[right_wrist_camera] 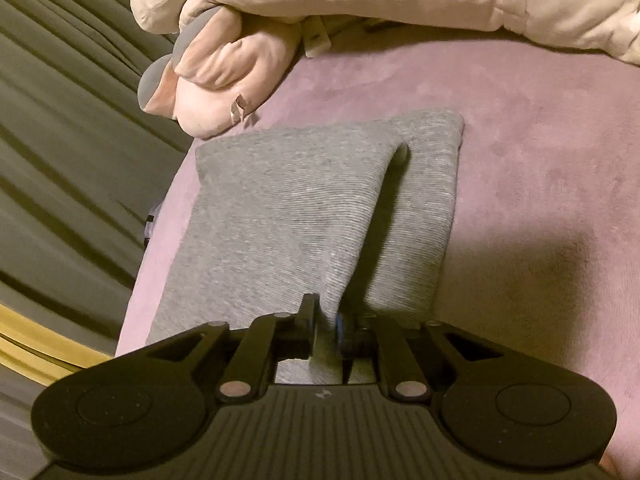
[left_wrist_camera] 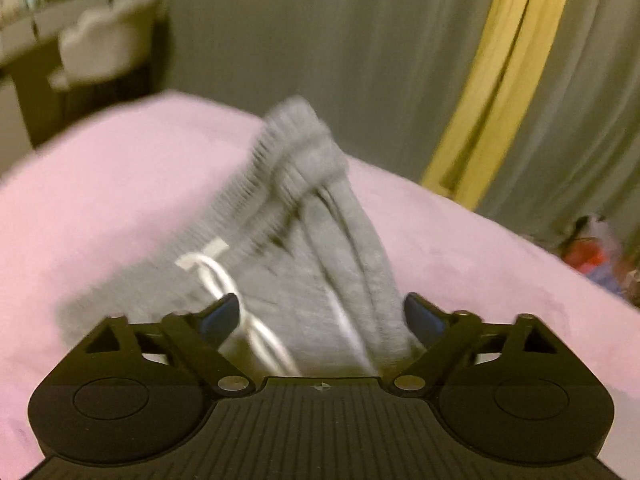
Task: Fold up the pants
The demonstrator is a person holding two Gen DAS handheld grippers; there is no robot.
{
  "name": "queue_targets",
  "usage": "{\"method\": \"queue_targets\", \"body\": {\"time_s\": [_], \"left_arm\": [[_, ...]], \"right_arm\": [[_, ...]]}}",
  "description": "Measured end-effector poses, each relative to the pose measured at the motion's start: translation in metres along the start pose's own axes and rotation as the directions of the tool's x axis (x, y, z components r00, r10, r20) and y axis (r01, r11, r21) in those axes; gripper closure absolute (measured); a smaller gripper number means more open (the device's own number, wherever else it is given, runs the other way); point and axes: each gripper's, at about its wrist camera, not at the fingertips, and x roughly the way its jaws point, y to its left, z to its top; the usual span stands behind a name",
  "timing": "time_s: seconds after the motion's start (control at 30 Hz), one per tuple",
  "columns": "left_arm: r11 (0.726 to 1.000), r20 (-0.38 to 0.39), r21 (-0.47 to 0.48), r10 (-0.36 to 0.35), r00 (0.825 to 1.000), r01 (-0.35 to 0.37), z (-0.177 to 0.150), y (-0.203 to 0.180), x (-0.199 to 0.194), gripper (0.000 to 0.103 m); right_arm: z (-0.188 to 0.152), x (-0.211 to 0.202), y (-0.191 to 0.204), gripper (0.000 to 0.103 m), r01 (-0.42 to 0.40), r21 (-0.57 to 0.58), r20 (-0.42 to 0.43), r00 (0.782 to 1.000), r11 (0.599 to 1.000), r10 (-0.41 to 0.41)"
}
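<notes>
Your left claw [left_wrist_camera: 320,312] is spread wide over the waistband end of the grey pants [left_wrist_camera: 304,240], with the white drawstring [left_wrist_camera: 224,280] running between the fingers but nothing pinched, so that end sits loose and bunched up on the pink bed [left_wrist_camera: 120,168]. The shot is blurry, so I can't tell how neat that heap is.

Your right claw [right_wrist_camera: 326,320] is nearly closed, with a ridge of grey fabric pinched up between the fingers. That's why you get that raised crease running away from you while the rest of the pants [right_wrist_camera: 260,208] lies flat.

The plush toy [right_wrist_camera: 320,0] sits right past the far edge, so I'd guess the fold has to come back toward you.
</notes>
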Motion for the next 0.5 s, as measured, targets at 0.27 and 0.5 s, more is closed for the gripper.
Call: {"method": "queue_targets", "body": {"time_s": [0.27,0.5], "left_arm": [[0.992,-0.034,-0.079,-0.103,0.994,0.1,-0.008,0.03,0.002,0.089],[0.964,0.102,-0.161,-0.199,0.975,0.214,0.0,0.059,-0.049,0.092]], "right_arm": [[0.015,0.005,-0.001,0.047,-0.111,0.028,-0.01,0.994,0.993,0.111],[0.036,0.002,0.031,0.098,-0.138,-0.009,-0.019,0.99,0.99,0.138]]}}
